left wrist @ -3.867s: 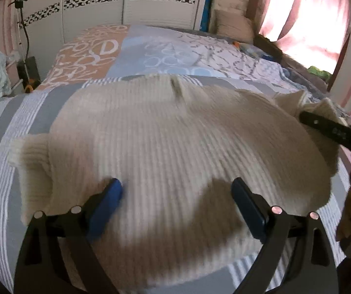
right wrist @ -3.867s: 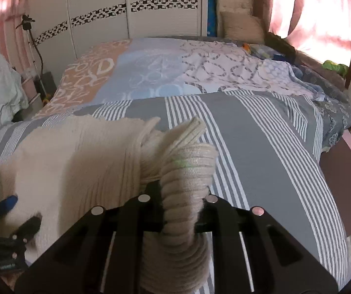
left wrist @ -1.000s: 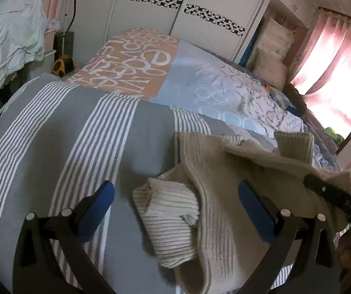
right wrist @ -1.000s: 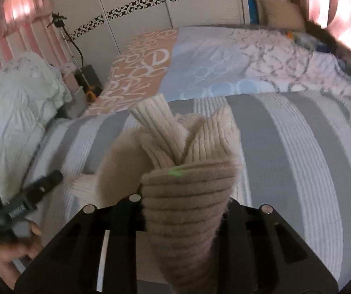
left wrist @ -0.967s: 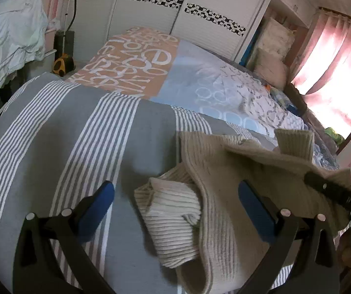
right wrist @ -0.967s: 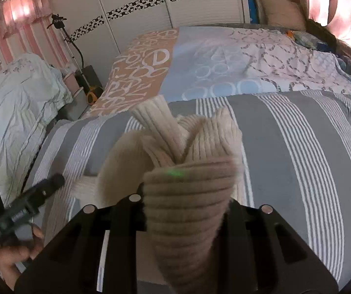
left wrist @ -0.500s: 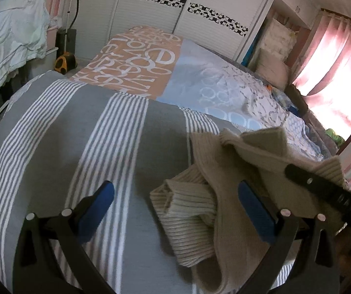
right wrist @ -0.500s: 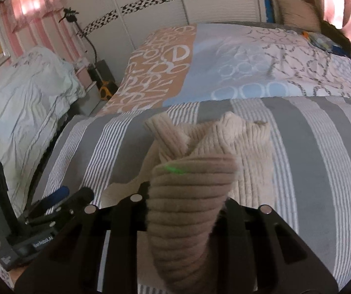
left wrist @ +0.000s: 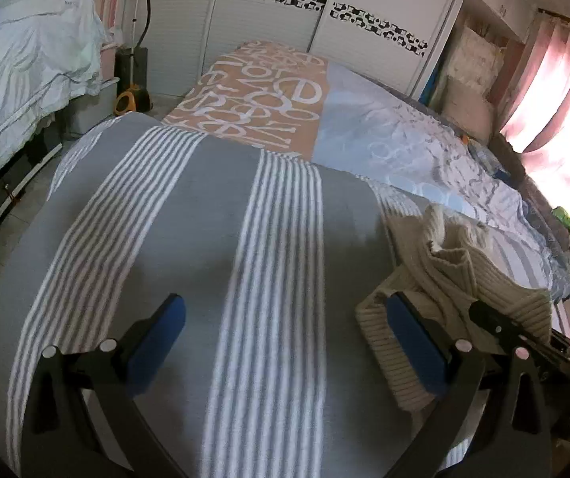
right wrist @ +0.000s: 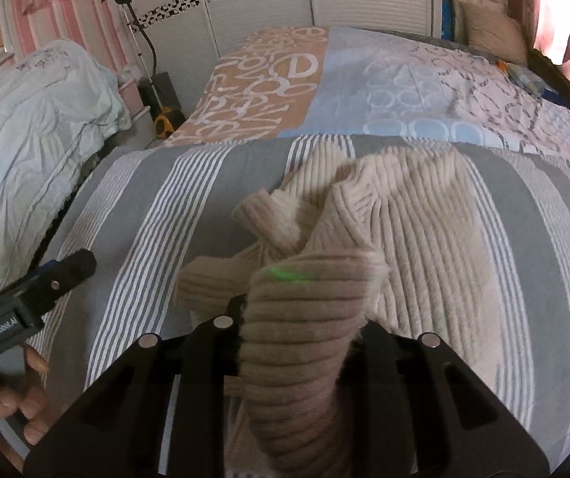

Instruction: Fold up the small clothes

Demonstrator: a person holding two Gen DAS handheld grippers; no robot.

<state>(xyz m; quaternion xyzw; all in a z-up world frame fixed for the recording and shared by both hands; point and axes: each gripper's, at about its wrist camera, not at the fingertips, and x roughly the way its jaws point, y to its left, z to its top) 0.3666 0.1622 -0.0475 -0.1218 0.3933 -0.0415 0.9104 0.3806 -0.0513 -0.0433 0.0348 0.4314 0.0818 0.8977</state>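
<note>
- Gripping a bunched fold of the cream sweater (right wrist: pixel 416 231), the right claw (right wrist: pixel 301 318) stays clamped; the left claw (left wrist: pixel 281 338), jaws wide apart, has swung off onto bare striped bed (left wrist: pixel 189 215).
- Sweater has bunched rightward: fold under way.
- Clamped fabric hides the right fingertips.

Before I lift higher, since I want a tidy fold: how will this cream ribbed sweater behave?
Likely floppy: the sweater bunches and droops where the right gripper is shut on it. Its chunky rib knit looks fairly heavy, so loose parts will probably sag. It should drag, not slide, on the striped blanket.
</note>
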